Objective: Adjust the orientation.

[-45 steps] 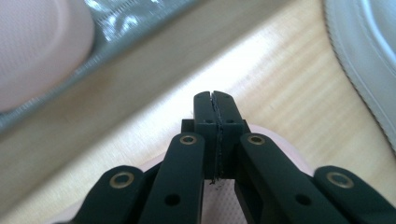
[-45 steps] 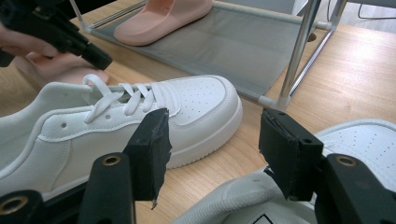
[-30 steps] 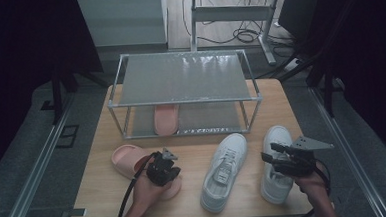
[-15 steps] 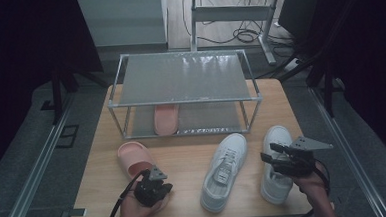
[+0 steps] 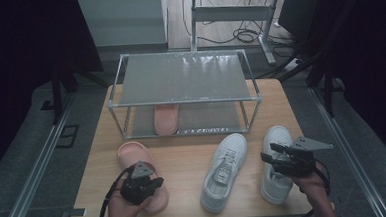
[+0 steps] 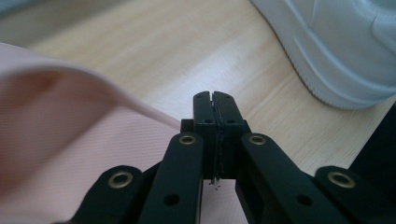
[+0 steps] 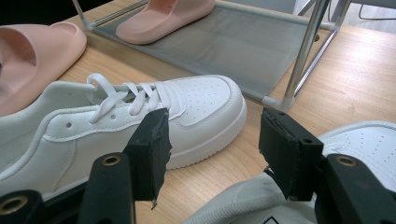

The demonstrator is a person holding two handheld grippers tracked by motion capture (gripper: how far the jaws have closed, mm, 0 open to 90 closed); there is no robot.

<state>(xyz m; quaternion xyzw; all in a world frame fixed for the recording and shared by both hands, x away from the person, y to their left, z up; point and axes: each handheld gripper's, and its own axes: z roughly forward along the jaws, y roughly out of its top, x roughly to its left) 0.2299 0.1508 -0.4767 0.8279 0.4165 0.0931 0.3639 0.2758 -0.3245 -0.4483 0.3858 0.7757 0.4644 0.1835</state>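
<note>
Clenched with nothing between its jaws, the left gripper (image 5: pixel 141 184) hangs over the heel end of the pink slipper (image 5: pixel 139 160) at the front left of the wooden table (image 5: pixel 183 159); in the left gripper view its two black pads meet flat against each other above the slipper's pale pink rim (image 6: pixel 88 84), with bare wood beyond and the sole edge of a white sneaker (image 6: pixel 336 51) in the far corner. That slipper lies toe toward the rack, its heel close to the table's front edge and its outer side some way in from the left edge. A strip of open wood separates it from the middle white sneaker (image 5: pixel 225 169), which lies angled with its toe toward the rack. Just right of that is the second white sneaker (image 5: pixel 276 159), and above its heel the right gripper (image 5: pixel 274 160) hovers with jaws spread wide and holding nothing; the right gripper view shows the middle sneaker's toe (image 7: pixel 205 102) between and beyond the parted pads. Behind all the footwear stands the metal-framed shoe rack (image 5: pixel 182 79), its front rail near the sneaker toes; a second pink slipper (image 5: pixel 165 119) lies on the lower shelf, left of centre, with free shelf to its right. Table's right edge runs near the right hand.
</note>
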